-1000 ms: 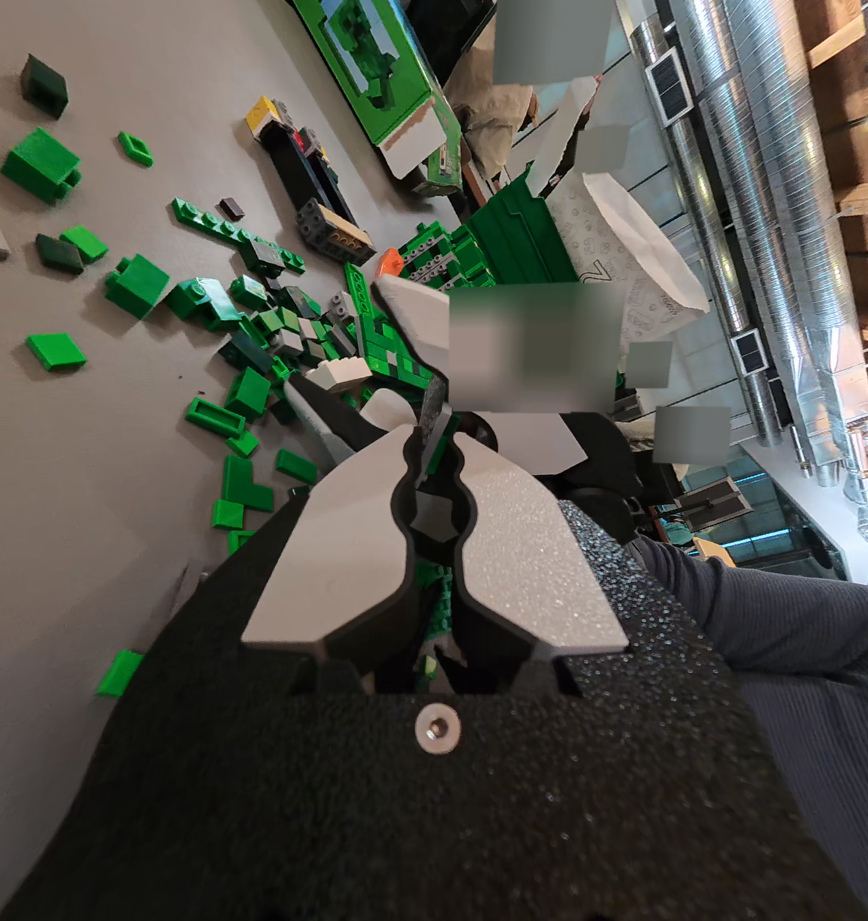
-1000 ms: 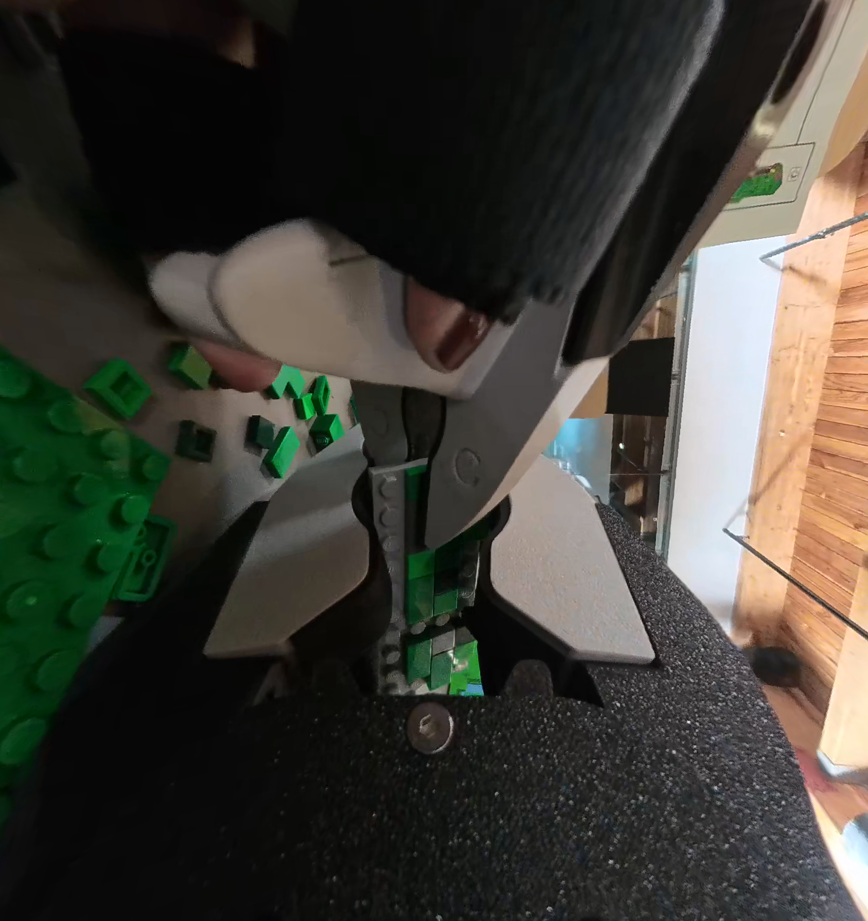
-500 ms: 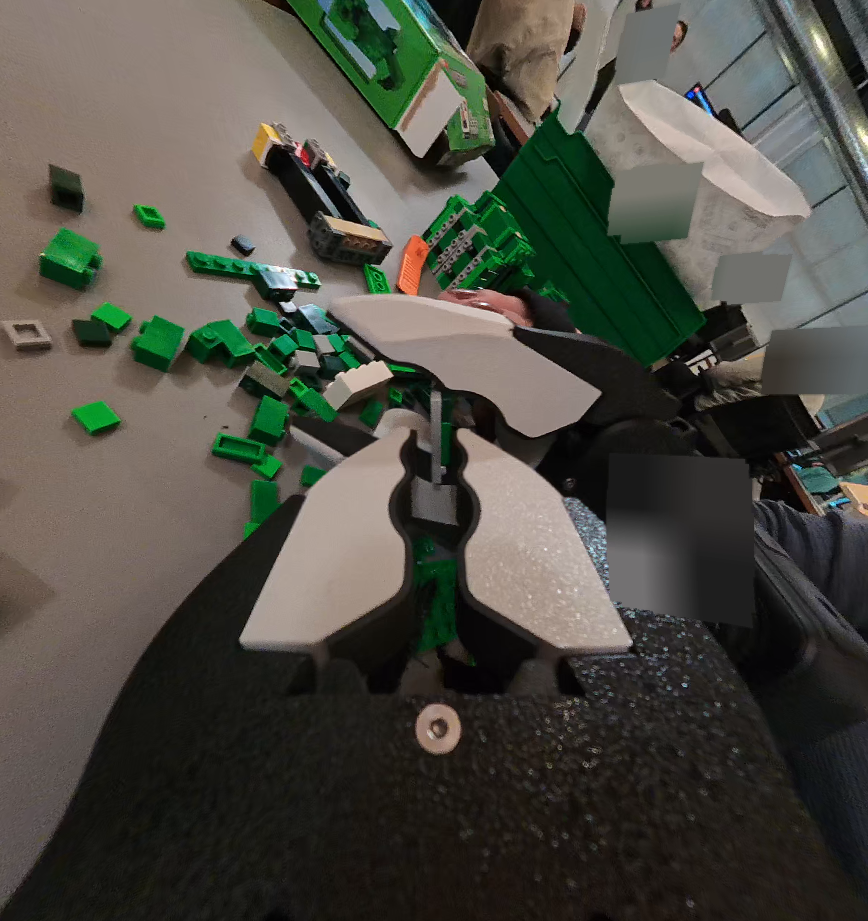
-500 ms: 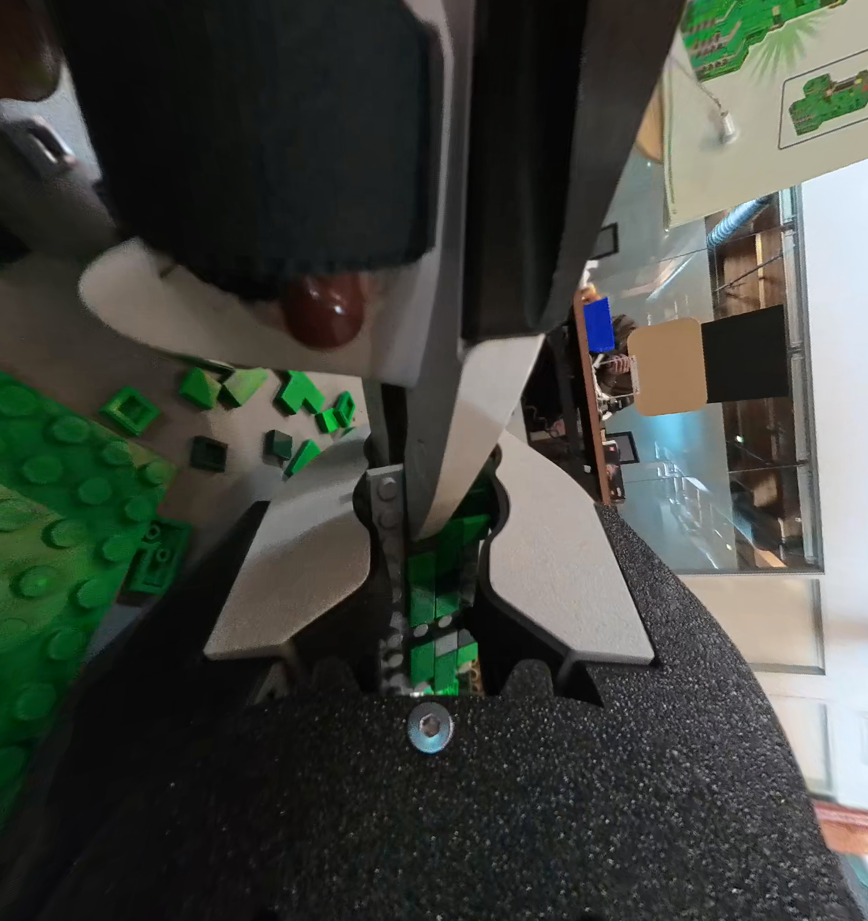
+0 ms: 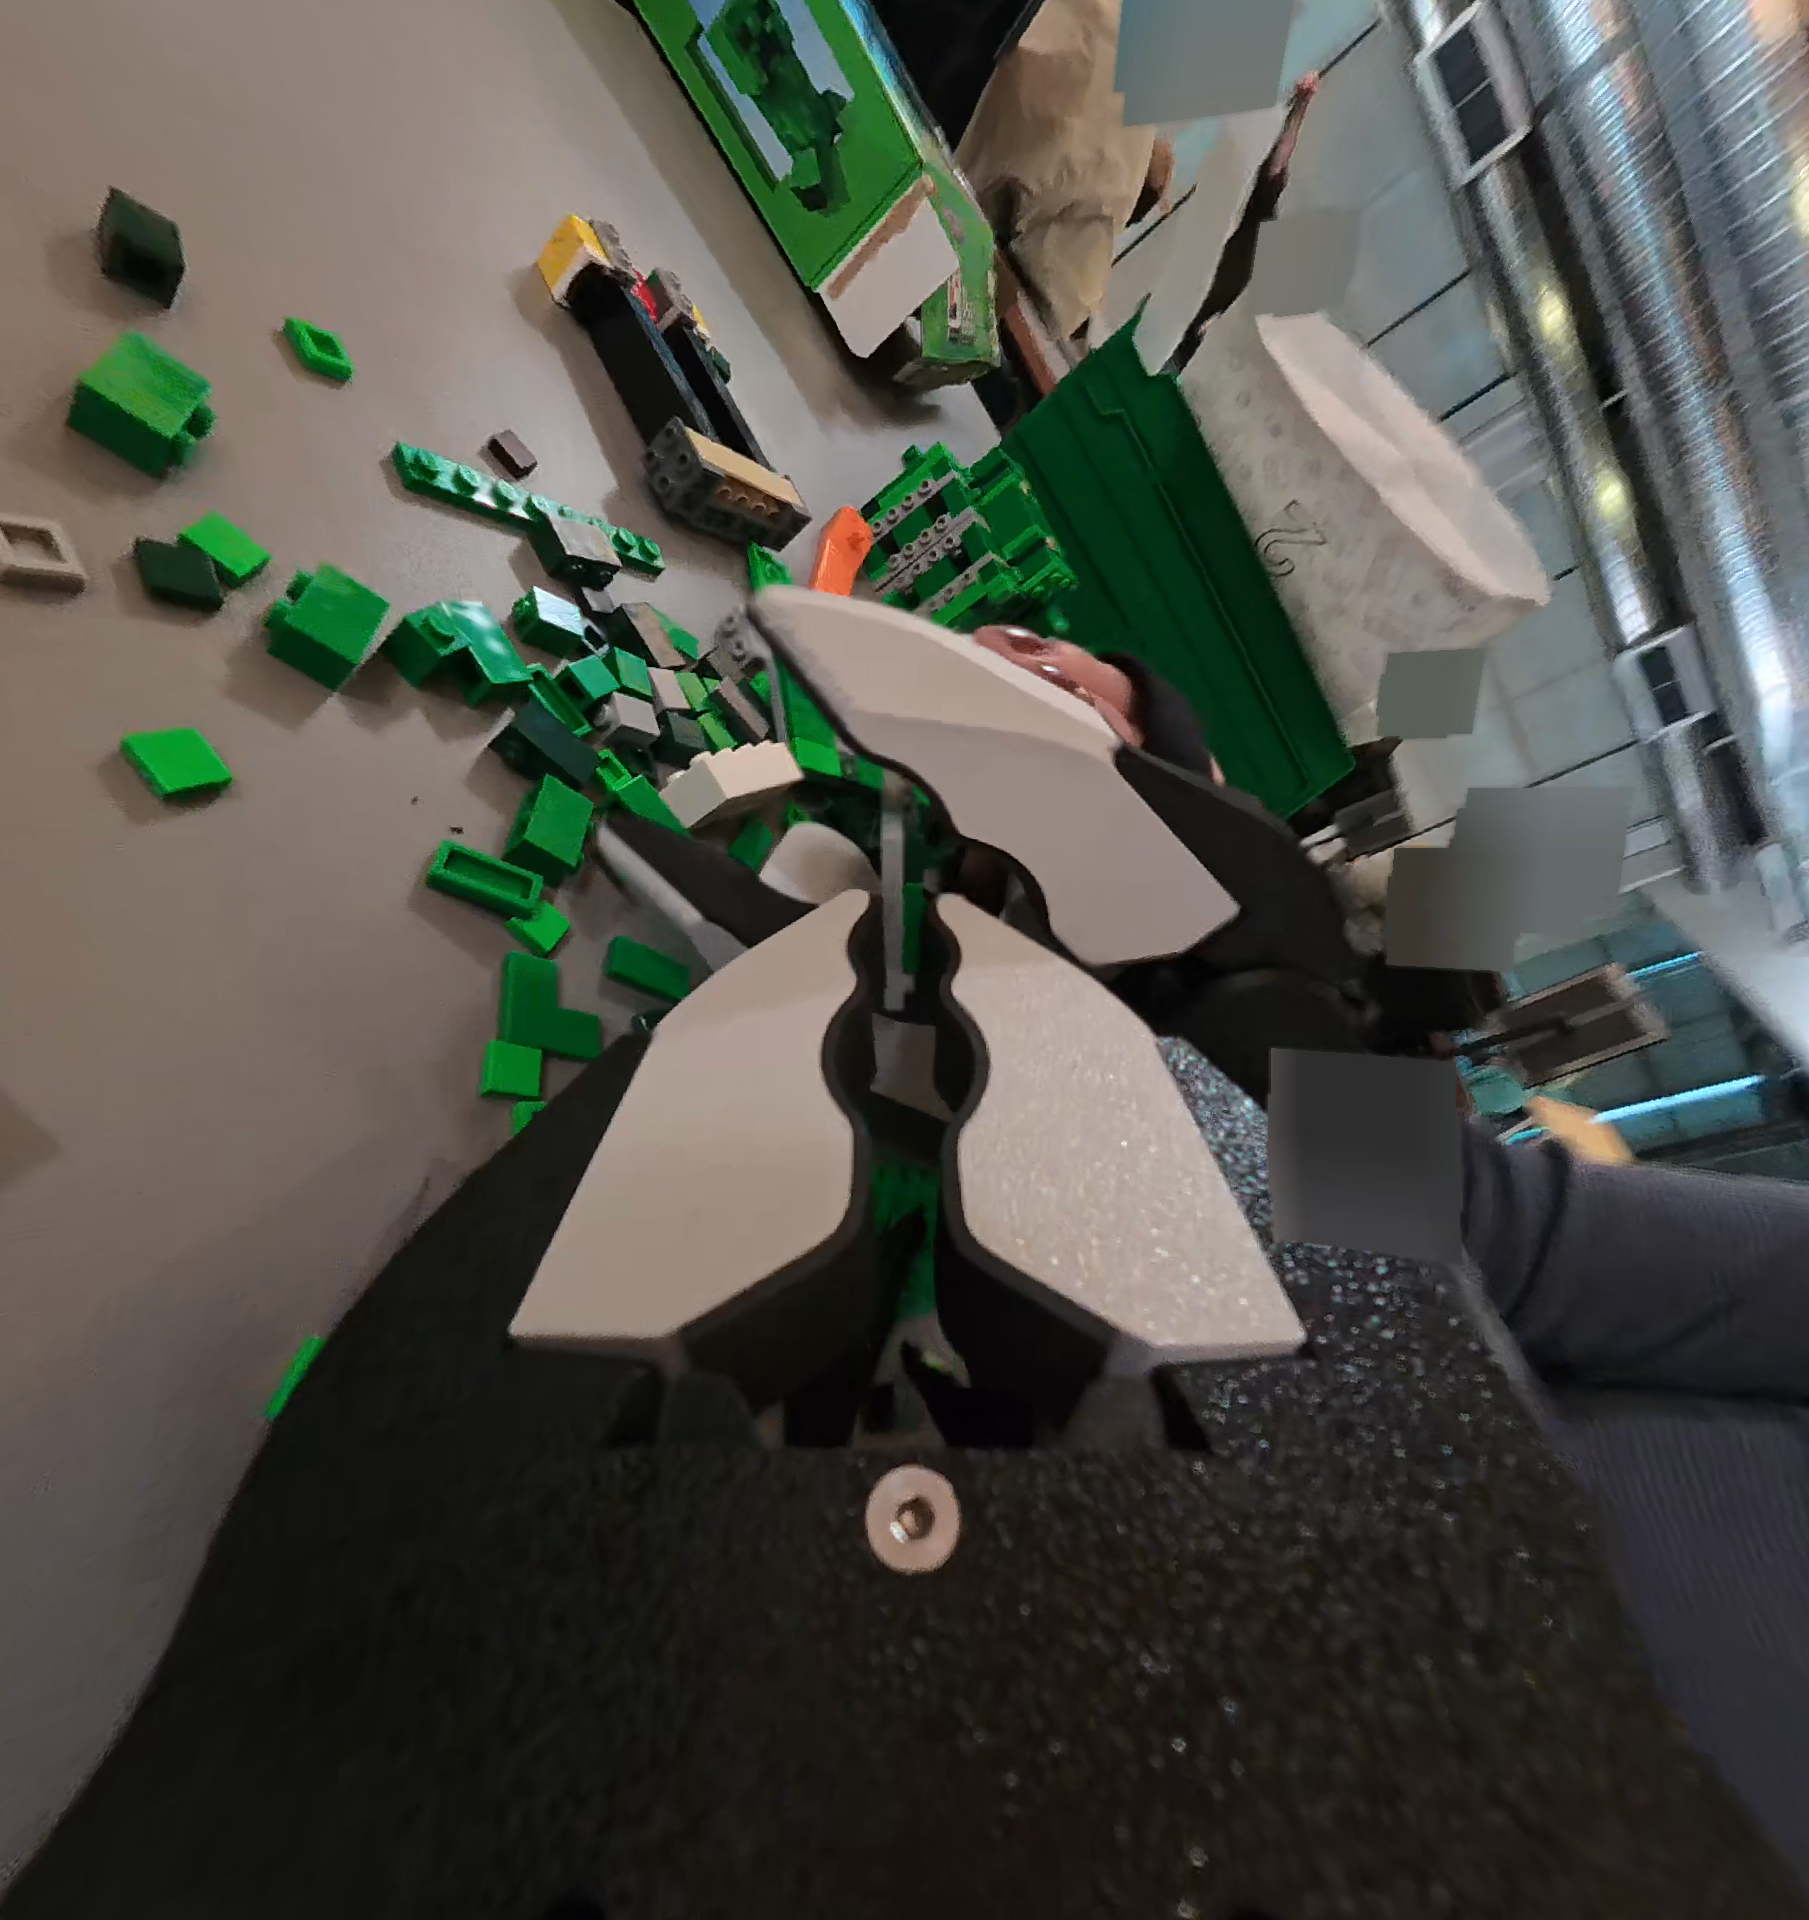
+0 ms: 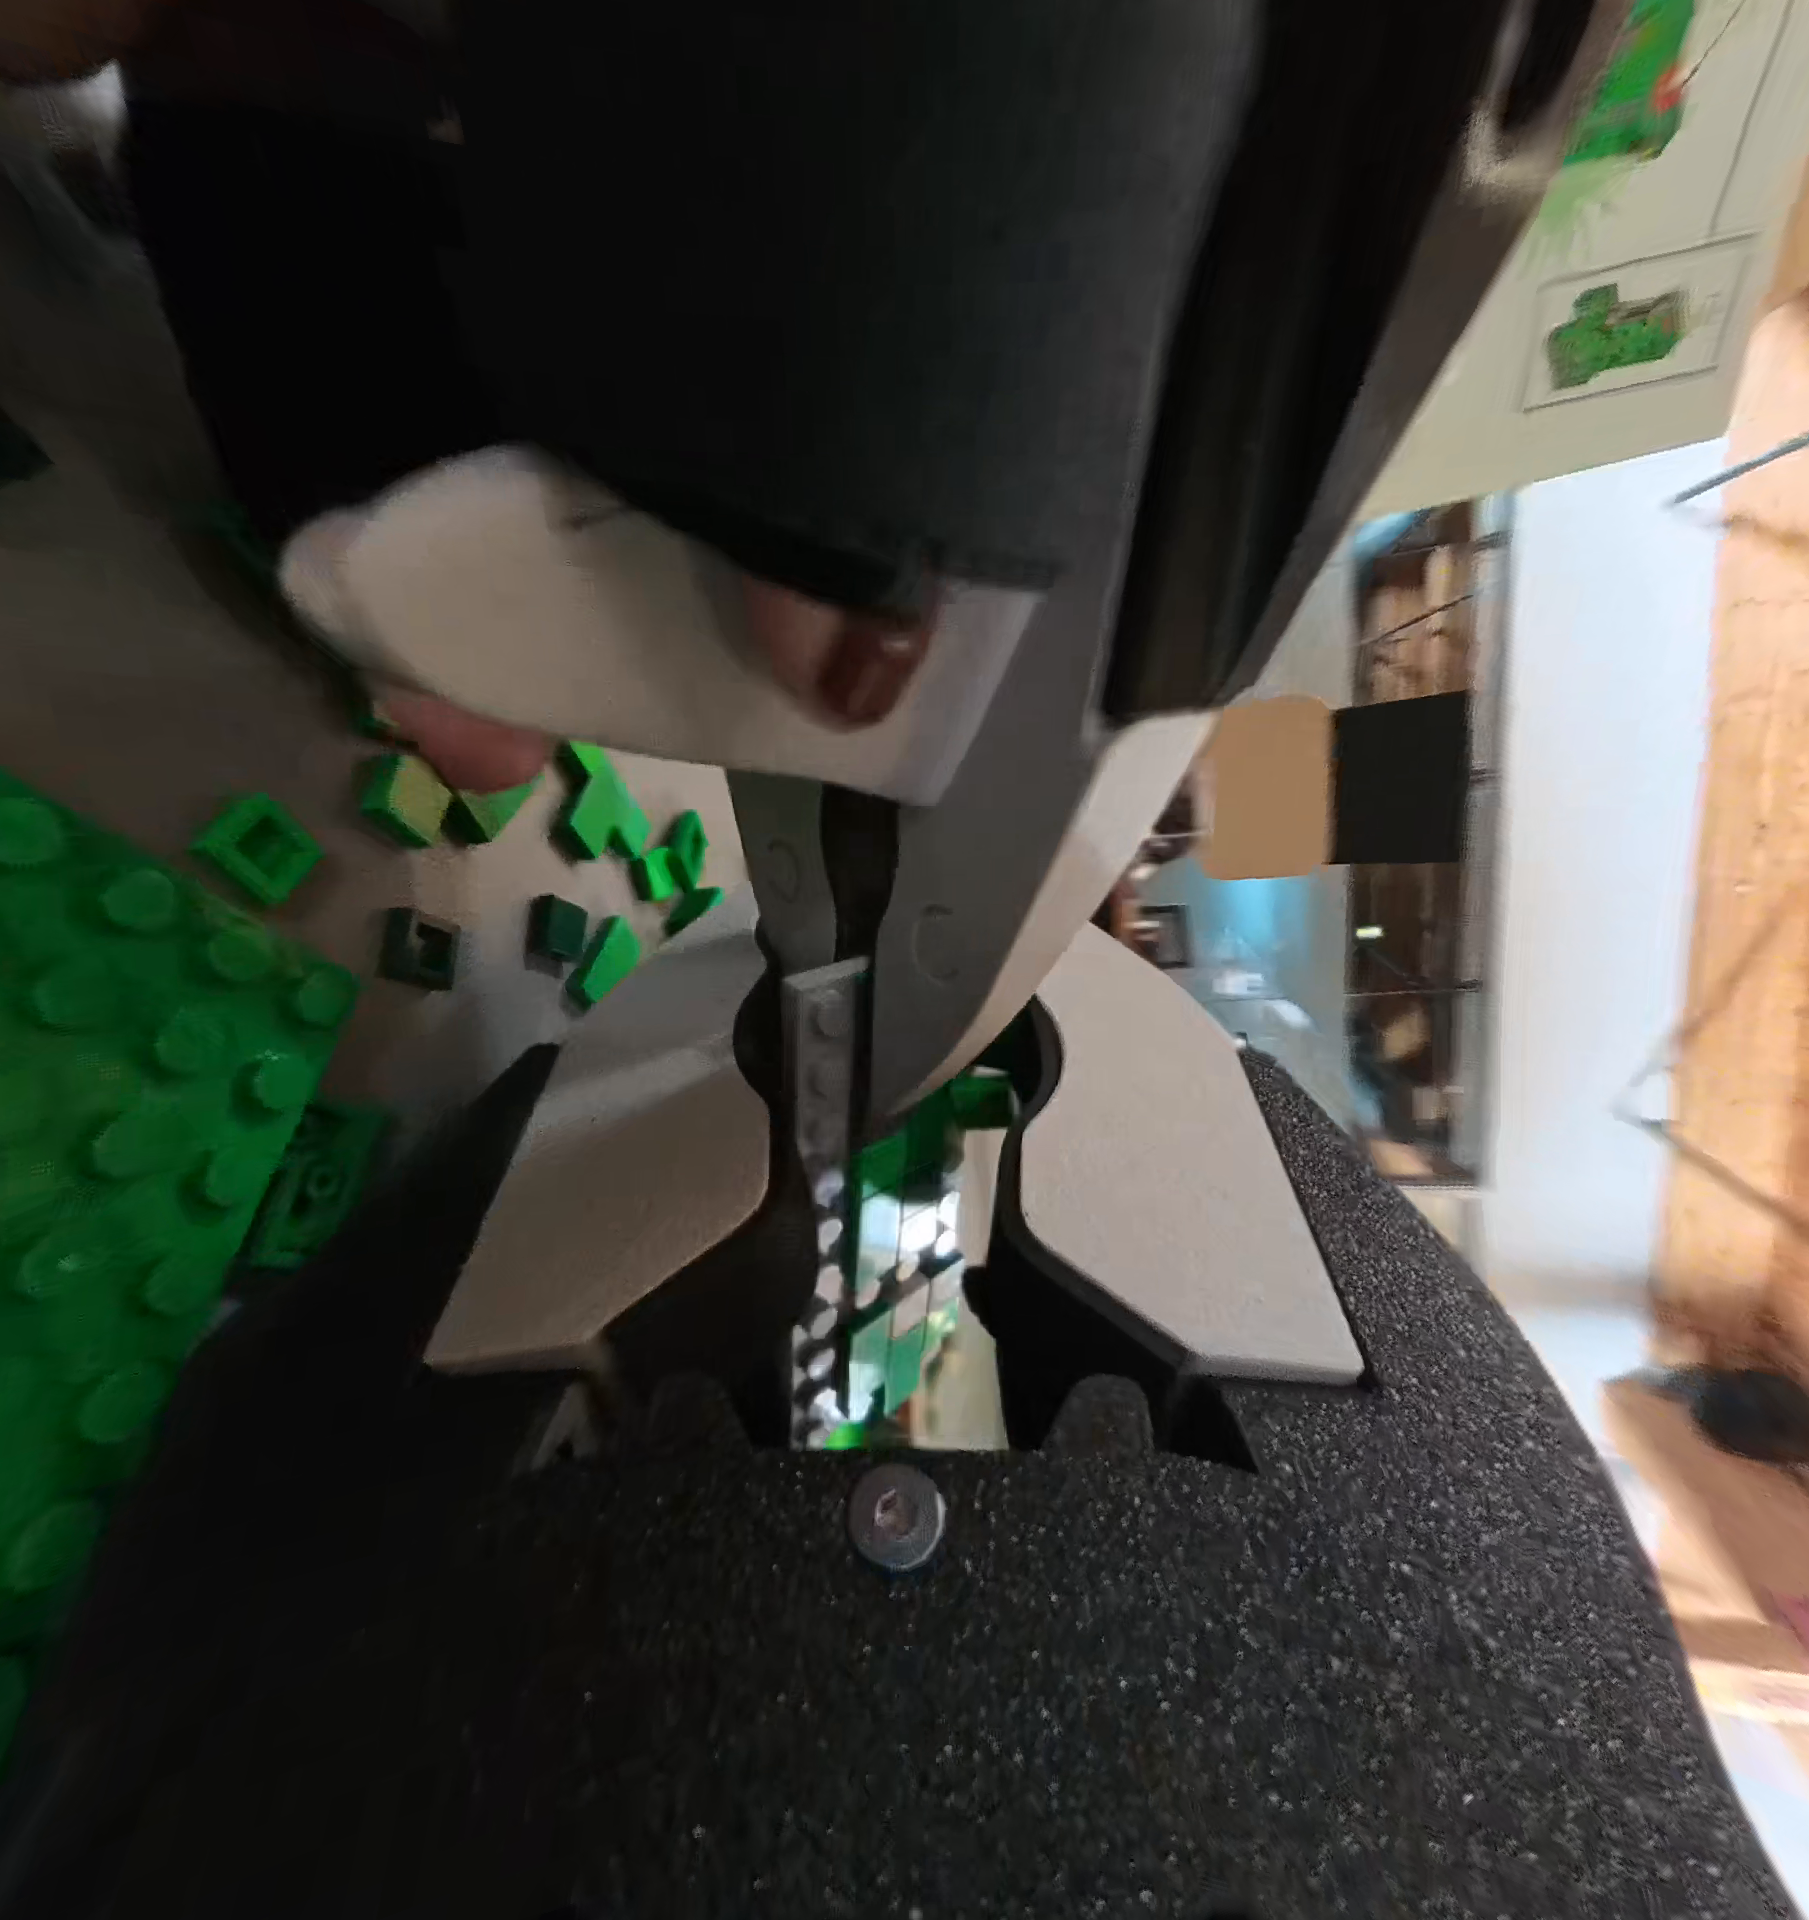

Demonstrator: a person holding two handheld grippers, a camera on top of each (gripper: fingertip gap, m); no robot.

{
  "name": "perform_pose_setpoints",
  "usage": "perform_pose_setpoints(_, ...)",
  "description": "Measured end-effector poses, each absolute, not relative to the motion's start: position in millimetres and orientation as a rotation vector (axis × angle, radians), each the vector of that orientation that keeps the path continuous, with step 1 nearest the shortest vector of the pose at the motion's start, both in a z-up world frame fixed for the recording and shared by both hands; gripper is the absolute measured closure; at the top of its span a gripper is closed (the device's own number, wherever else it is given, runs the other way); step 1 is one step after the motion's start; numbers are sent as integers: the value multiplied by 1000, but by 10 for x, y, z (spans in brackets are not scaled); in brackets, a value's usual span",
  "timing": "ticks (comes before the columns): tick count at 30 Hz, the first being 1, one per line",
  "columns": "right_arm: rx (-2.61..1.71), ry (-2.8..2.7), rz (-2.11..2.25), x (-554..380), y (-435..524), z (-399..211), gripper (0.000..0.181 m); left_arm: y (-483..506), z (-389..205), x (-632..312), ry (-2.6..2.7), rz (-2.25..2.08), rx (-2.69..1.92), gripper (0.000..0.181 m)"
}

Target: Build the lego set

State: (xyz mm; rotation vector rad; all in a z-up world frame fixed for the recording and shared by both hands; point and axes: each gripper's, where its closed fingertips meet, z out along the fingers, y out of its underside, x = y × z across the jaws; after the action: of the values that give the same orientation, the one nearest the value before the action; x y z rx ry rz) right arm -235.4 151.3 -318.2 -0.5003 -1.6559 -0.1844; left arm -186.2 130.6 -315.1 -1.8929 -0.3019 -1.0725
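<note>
I am clenching my left tool [image 5: 900,940] on a thin grey plate [image 5: 892,914]; my right tool [image 6: 895,1023] is gripping the green-and-grey assembly [image 6: 884,1236].

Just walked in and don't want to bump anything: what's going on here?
A person is building a lego set with handheld tongs. The left tongs are shut on a thin grey plate, held edge-on. The right tongs grip the grey-and-green assembly. The two are pressed together above the table, apparently joining the pieces. Loose green bricks lie scattered there, with a green baseplate nearby.
</note>
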Motion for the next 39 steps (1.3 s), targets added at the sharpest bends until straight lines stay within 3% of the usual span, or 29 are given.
perform_pose_setpoints(5, -542, -1654, -122, -2353, 1495, -3195, 151, 1292, -3104, -1882, -324, -1135, -1842, 175)
perform_pose_setpoints(9, -639, -1736, 5, -2348, 1508, -3328, 137, 1304, -3223, -1851, -250, -979, -1963, 175)
perform_pose_setpoints(24, -557, -1773, 40, -2345, 1400, -3339, 141, 1257, -3238, -1808, -127, -867, -2041, 175)
perform_pose_setpoints(39, -459, -1618, -347, -2343, 1590, -3164, 144, 1332, -3176, -1835, -281, -1020, -1909, 174)
